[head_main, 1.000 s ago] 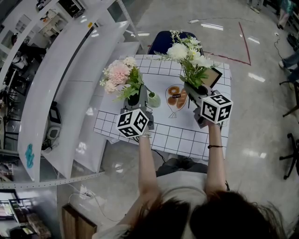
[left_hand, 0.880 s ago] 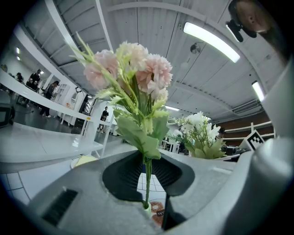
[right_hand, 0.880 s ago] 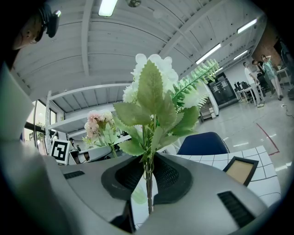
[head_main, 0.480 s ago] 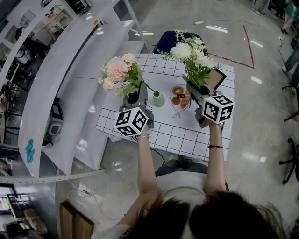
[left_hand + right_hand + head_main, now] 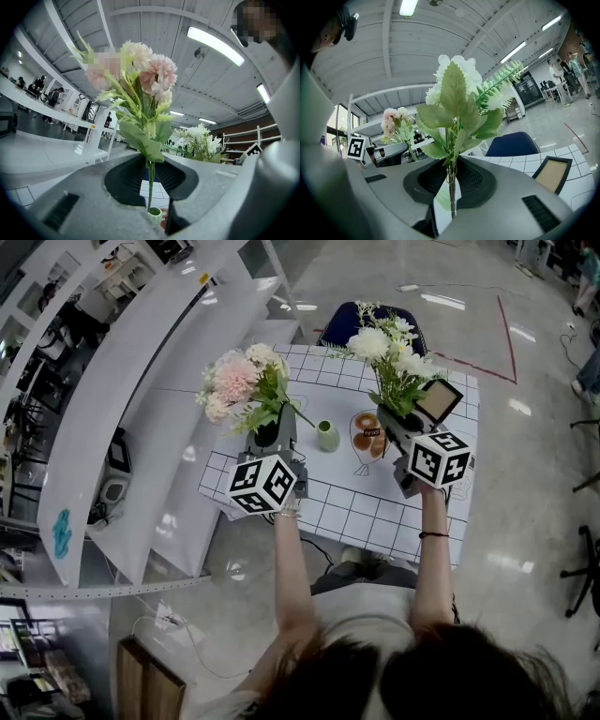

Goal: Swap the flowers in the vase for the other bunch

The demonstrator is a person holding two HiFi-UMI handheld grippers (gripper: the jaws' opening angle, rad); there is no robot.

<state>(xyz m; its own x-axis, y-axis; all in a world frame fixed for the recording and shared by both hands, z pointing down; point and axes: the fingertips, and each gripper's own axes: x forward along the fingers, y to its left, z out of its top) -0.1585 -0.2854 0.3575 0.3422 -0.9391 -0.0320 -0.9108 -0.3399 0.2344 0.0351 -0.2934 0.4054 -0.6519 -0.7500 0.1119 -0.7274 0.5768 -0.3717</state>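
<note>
Left gripper view: pink bunch (image 5: 143, 79), judged light and bendy, is pinched low on its stem by left gripper (image 5: 150, 187); white bunch (image 5: 459, 93) by right gripper (image 5: 451, 187).

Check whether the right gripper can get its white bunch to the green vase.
Probably yes: only a low plate lies between the vase and the right gripper, and the left gripper holds the pink bunch aside.

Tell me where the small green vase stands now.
In the head view, the vase stands on the checkered table, right of the left gripper and just left of the pastry plate.
</note>
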